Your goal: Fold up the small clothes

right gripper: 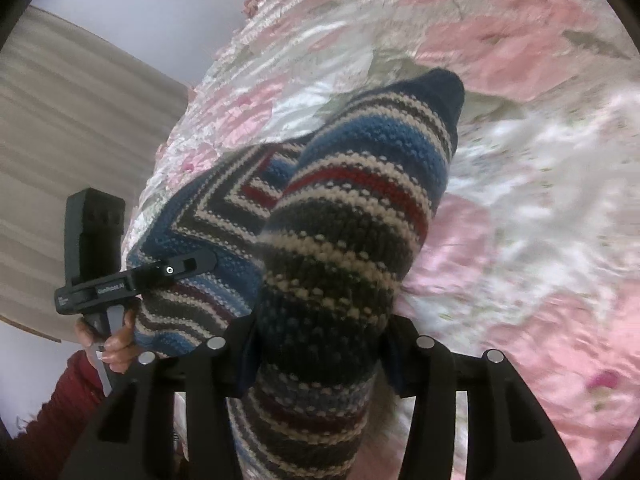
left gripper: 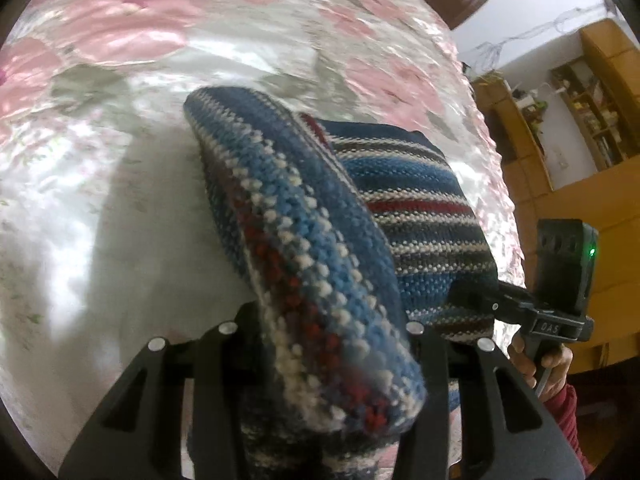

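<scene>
Both black two-finger grippers, left [left gripper: 332, 360] and right [right gripper: 320, 364], were clamped on the blue, red and white striped knitted garment [left gripper: 400, 200], lifted above the pink floral satin bedspread [left gripper: 120, 60]. Toward twelve o'clock it sagged; that thick knit could slip and unfold.

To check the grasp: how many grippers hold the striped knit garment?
2. Left gripper clamps one end of the striped knit garment; right gripper clamps the other.
</scene>
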